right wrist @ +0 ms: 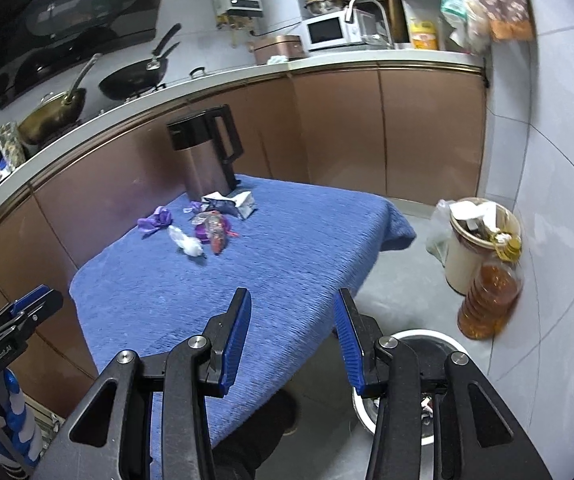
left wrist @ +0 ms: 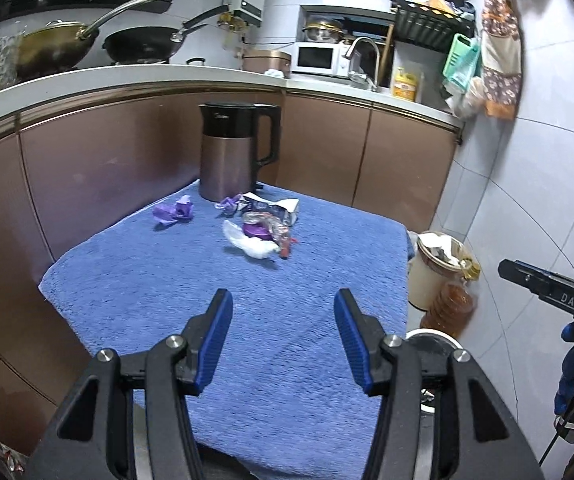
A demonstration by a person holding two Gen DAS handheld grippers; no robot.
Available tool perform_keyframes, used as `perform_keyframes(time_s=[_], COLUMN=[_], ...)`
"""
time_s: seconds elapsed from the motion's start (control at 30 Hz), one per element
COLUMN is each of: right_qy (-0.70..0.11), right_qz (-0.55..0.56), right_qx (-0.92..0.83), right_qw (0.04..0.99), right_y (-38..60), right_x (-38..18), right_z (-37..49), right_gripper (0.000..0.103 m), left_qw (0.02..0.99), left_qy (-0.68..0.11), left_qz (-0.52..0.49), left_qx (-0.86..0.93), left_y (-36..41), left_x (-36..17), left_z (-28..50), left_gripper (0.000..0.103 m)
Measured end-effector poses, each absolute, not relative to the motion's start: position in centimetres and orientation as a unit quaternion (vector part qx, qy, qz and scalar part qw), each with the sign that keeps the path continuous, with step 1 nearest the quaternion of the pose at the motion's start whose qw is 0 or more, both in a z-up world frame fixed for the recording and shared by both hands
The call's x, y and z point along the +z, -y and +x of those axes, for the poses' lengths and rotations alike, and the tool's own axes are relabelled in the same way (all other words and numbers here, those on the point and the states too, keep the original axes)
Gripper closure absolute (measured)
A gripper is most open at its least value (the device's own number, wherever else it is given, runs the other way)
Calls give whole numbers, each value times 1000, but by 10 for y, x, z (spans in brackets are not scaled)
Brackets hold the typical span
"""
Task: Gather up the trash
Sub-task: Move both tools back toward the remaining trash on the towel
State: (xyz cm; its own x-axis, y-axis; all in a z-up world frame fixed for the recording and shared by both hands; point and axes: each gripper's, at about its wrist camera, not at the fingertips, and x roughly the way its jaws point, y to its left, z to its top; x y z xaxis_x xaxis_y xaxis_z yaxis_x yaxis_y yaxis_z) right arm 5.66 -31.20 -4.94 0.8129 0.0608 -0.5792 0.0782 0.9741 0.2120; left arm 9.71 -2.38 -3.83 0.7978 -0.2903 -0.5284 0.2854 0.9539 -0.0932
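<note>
Trash lies on the far part of a blue towel-covered table [left wrist: 167,288] [right wrist: 287,264]: a purple crumpled wrapper [left wrist: 173,211] [right wrist: 155,219], a small purple scrap [left wrist: 229,204], a torn foil packet [left wrist: 275,208] [right wrist: 233,202], a clear-and-red snack wrapper over a purple lid [left wrist: 271,230] [right wrist: 215,229], and a white crumpled plastic piece [left wrist: 253,246] [right wrist: 187,244]. My left gripper [left wrist: 283,310] is open and empty above the near table. My right gripper [right wrist: 293,308] is open and empty over the table's right edge. A steel-rimmed bin [right wrist: 427,344] [left wrist: 433,338] stands on the floor under it.
A brown-and-black electric kettle [left wrist: 231,152] [right wrist: 205,152] stands at the table's far edge. A full cream bin [left wrist: 435,268] [right wrist: 475,248] and an oil bottle [left wrist: 449,304] [right wrist: 491,300] stand by the right wall. Brown cabinets and a counter with pans run behind.
</note>
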Motion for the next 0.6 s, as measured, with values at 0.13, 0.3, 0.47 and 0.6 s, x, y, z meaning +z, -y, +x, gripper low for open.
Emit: perform_keyframes(time_s=[0.13, 0.3, 0.47, 0.6], right_qy=[-304, -311, -321, -328], right_qz=[110, 103, 97, 91], right_qx=[7, 29, 54, 70], right_qw=[946, 944, 940, 938], right_y=[303, 290, 276, 265], right_x=[-44, -45, -52, -60], right_z=[68, 93, 120, 139], right_gripper=[60, 60, 60, 60], left_qw=[948, 946, 943, 940], left_qy=[-286, -300, -315, -327], left_qz=[-6, 1, 12, 14], left_qx=[-141, -127, -109, -97], left_y=[15, 10, 4, 1], left_x=[-43, -52, -63, -71], left_z=[106, 120, 139, 157], left_gripper=[52, 52, 52, 52])
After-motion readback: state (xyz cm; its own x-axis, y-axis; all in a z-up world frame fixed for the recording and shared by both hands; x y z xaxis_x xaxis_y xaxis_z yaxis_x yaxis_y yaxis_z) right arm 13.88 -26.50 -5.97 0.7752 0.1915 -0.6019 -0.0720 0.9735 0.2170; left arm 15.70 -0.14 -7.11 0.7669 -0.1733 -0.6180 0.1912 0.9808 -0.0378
